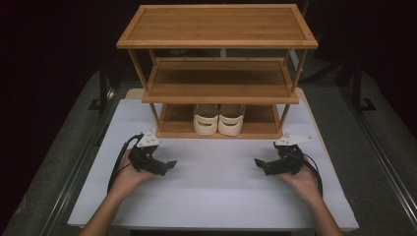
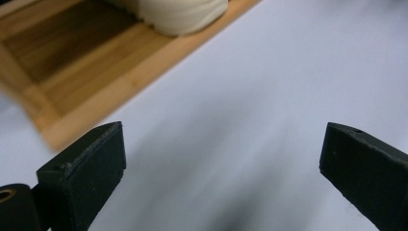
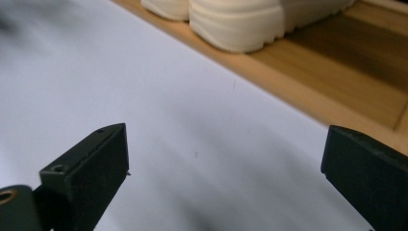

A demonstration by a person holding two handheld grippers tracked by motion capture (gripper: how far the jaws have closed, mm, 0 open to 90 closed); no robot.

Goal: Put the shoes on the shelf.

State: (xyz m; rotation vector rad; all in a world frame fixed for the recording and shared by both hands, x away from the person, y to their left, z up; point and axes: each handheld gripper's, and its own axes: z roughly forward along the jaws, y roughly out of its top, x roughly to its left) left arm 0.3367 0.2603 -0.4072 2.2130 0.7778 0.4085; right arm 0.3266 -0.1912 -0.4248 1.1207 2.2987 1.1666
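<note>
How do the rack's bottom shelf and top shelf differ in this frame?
The bottom shelf holds a pair of cream shoes side by side; the top shelf is bare. The bottom shelf sits on the white table and is shaded by the tiers above; the top shelf is highest and fully lit. Both are rimmed wooden boards.

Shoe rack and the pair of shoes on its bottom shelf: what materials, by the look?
Shoe rack: likely bamboo or light wood, satin finish; visible grain strips and framed panels. Shoes: cream, matte, probably moulded foam or rubber; ridged one-piece soles in the right gripper view.
</note>
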